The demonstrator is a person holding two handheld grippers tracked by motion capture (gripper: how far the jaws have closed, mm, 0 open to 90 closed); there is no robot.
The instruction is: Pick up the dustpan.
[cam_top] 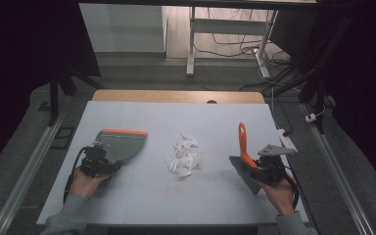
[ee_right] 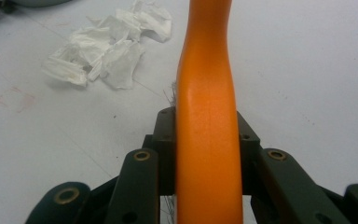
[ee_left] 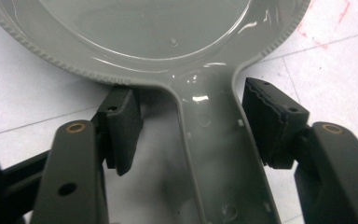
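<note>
A grey dustpan (cam_top: 120,144) with an orange front lip lies flat on the left of the white table top (cam_top: 176,200). My left gripper (cam_top: 108,165) straddles its grey handle (ee_left: 214,140). The pads (ee_left: 121,126) stand a little off the handle on both sides, so the left gripper (ee_left: 193,121) is open. On the right, my right gripper (cam_top: 249,165) is shut on the orange handle of a hand brush (cam_top: 243,142), whose grey bristles rest on the table. In the right gripper view the handle (ee_right: 207,70) runs up between the pads of the right gripper (ee_right: 207,126). Crumpled white paper (cam_top: 183,155) (ee_right: 107,46) lies between the two tools.
A white power strip (cam_top: 286,139) lies at the table's right edge, just behind my right hand. A wooden strip (cam_top: 176,96) borders the far edge. Desk legs and loose cables stand on the floor beyond.
</note>
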